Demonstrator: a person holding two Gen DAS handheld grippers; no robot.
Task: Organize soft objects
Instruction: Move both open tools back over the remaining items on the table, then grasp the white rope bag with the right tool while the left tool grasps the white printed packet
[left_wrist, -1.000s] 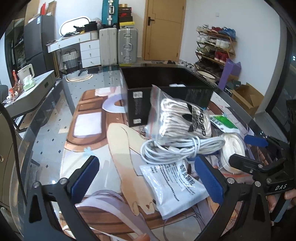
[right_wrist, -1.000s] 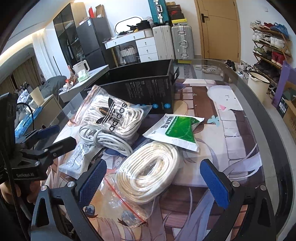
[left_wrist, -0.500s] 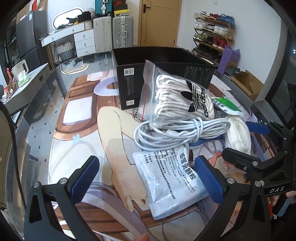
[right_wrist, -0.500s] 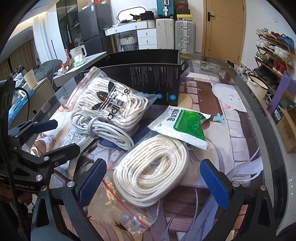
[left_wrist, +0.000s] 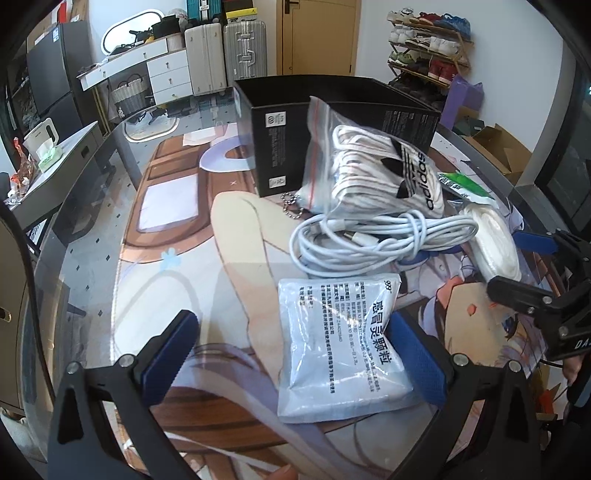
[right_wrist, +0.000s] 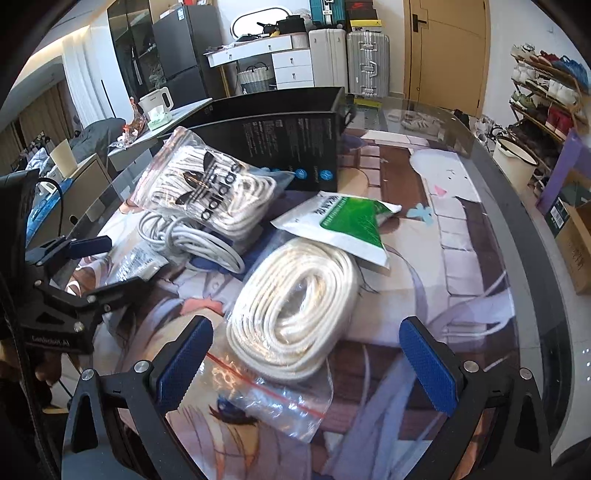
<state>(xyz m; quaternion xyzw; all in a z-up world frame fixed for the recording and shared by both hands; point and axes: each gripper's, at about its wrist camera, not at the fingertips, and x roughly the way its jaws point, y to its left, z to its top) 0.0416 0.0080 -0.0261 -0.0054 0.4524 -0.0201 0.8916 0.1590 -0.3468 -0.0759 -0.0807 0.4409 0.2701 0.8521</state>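
Sachet (left_wrist: 340, 343), pale and printed, is lying flat on the mat between the spread fingers of the left gripper (left_wrist: 295, 354); likely light, limp, slippery, best pinched at an edge. Rope coil (right_wrist: 295, 310), bagged, is resting before the right gripper (right_wrist: 306, 365), fingers spread; soft, bulkier, grabbable across its loops.

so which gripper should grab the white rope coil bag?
Right. The right gripper is open with the rope coil bag between its fingers; the left gripper is open over the silver sachet.
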